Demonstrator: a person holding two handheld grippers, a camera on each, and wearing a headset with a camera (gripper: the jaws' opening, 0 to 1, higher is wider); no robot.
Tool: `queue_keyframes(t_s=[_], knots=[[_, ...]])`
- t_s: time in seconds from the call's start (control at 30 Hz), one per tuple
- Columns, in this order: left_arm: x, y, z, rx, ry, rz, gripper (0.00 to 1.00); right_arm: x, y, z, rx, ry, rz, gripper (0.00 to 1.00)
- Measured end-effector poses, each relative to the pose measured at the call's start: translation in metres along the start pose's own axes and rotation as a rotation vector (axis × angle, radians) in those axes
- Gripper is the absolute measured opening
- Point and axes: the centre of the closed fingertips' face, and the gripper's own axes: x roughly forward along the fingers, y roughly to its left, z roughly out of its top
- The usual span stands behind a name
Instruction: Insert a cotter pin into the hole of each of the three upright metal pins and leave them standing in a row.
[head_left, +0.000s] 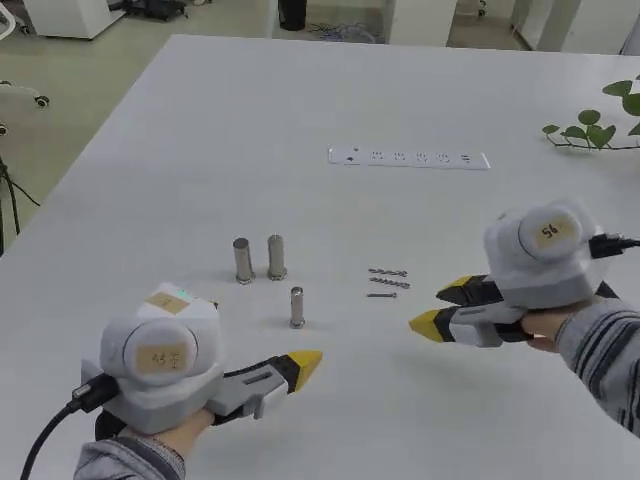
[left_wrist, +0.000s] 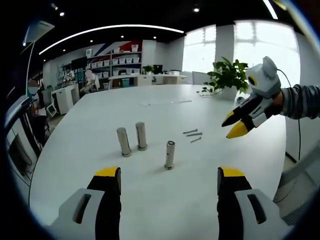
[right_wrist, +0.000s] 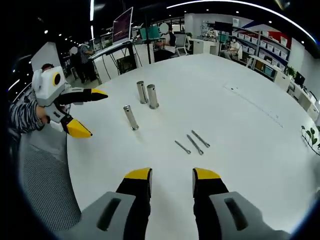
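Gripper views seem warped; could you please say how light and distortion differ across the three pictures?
Head view: soft even light, straight table edges, faint shadows by the pins. Left gripper view: fisheye curves the table, windows blown out. Right gripper view: same bowing, ceiling lights glare, cotter pins sharp.

Your white table (head_left: 250, 130) carries three upright metal pins (head_left: 275, 257), three loose cotter pins (head_left: 388, 282) nearby, a power strip (head_left: 408, 157) beyond.
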Motion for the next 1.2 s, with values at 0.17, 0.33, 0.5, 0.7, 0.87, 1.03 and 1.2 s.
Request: queue_keyframes(t_s=[0.17, 0.33, 0.5, 0.7, 0.87, 1.03, 1.2], knots=[[-0.002, 0.004, -0.004, 0.008, 0.009, 0.011, 0.78, 0.014, -0.007, 0.0, -0.049, 0.07, 0.032, 0.26], [-0.003, 0.007, -0.002, 0.004, 0.003, 0.025, 0.77, 0.027, -0.014, -0.002, -0.098, 0.129, 0.044, 0.25], [-0.004, 0.01, -0.005, -0.003, 0.003, 0.039, 0.75, 0.037, -0.019, -0.005, -0.176, 0.201, 0.085, 0.24], [-0.005, 0.013, -0.003, -0.005, -0.011, 0.051, 0.73, 0.048, -0.019, -0.001, -0.282, 0.224, 0.118, 0.2], [-0.006, 0.015, -0.004, -0.012, -0.008, 0.056, 0.72, 0.056, -0.019, 0.004, -0.314, 0.235, 0.14, 0.18], [-0.007, 0.015, -0.004, -0.013, -0.01, 0.058, 0.71, 0.061, -0.018, 0.007, -0.335, 0.249, 0.161, 0.16], [-0.006, 0.014, -0.003, -0.01, -0.01, 0.054, 0.7, 0.063, -0.017, 0.004, -0.362, 0.273, 0.179, 0.11]])
